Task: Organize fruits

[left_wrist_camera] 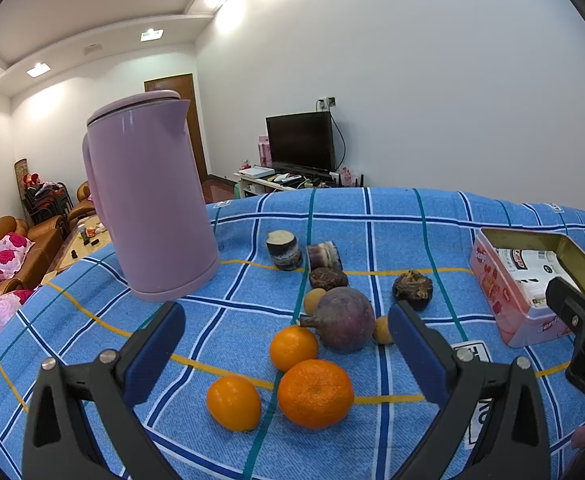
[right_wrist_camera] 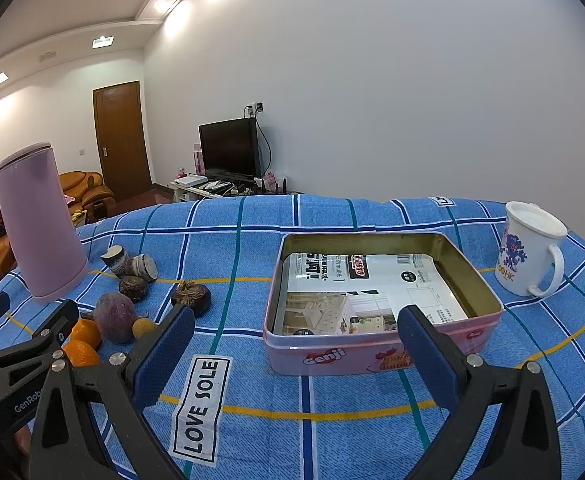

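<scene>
My left gripper [left_wrist_camera: 286, 354] hangs spread wide and empty over three oranges [left_wrist_camera: 314, 393] lying close together on the blue checked cloth [left_wrist_camera: 404, 240]. Just beyond them sit a purple round fruit [left_wrist_camera: 346, 318] and several dark pieces. My right gripper [right_wrist_camera: 296, 354], also spread and empty, faces the open pink tin [right_wrist_camera: 372, 354], with a white mug [right_wrist_camera: 526, 254] to its far right. A lilac kettle [left_wrist_camera: 152, 200] stands far left.

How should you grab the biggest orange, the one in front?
Probably across its round middle, coming down from above with the left hand-held gripper. The biggest orange touches a smaller orange behind it, but its left and right sides look free for the open fingers.
</scene>
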`<control>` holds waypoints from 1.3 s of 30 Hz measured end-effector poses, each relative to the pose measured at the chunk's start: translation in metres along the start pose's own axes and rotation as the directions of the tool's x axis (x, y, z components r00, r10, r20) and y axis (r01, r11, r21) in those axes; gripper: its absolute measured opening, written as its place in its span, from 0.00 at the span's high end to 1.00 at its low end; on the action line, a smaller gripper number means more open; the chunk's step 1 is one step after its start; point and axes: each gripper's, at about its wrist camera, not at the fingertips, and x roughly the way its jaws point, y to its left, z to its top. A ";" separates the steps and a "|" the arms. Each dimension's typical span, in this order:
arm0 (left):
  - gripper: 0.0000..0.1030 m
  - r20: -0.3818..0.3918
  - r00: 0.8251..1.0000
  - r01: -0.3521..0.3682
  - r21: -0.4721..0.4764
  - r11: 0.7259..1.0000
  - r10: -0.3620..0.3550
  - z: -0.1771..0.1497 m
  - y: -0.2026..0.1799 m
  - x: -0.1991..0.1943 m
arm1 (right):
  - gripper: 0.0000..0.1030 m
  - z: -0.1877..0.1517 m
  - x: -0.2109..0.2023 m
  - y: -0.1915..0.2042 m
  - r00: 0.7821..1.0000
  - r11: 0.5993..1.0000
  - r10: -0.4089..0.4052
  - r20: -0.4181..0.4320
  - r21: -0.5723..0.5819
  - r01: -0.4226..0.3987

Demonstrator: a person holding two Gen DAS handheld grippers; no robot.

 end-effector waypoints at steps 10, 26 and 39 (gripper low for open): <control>0.00 -0.002 1.000 0.002 0.000 1.000 -0.002 0.000 0.000 0.001 | 0.01 0.000 -0.001 -0.001 1.000 1.000 -0.001 -0.001 0.002 0.001; 0.00 -0.003 1.000 0.008 0.000 1.000 -0.008 0.000 -0.003 0.002 | 0.01 0.001 0.001 -0.002 1.000 1.000 0.000 -0.007 0.005 0.000; 0.00 -0.001 1.000 0.018 0.000 1.000 -0.018 -0.001 -0.002 0.001 | 0.01 0.000 0.001 -0.001 1.000 1.000 0.000 -0.010 -0.002 0.000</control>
